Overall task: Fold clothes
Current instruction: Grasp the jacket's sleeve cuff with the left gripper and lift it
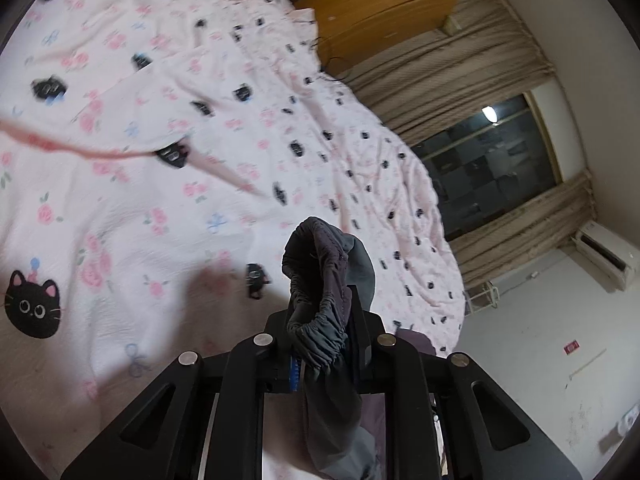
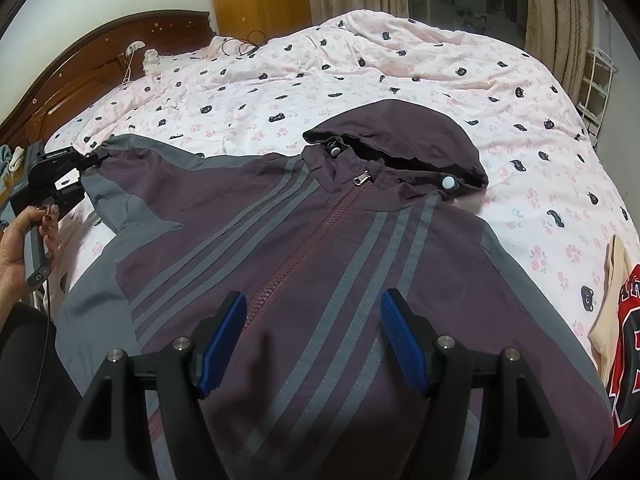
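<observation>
A purple hooded jacket (image 2: 320,240) with grey stripes and grey sleeves lies face up on the bed, zipped, hood (image 2: 400,136) towards the far side. My left gripper (image 1: 320,320) is shut on the elastic cuff of the jacket's left sleeve (image 1: 320,280); it also shows in the right wrist view (image 2: 86,158), holding the sleeve end out to the left. My right gripper (image 2: 312,312) is open and empty, hovering above the jacket's lower chest beside the zipper.
A pink cat-print bedspread (image 2: 400,60) covers the bed. A red jersey and beige cloth (image 2: 624,320) lie at the right edge. A wooden headboard (image 2: 80,60) stands at the far left, a wardrobe (image 1: 380,12) and curtained window (image 1: 492,160) beyond.
</observation>
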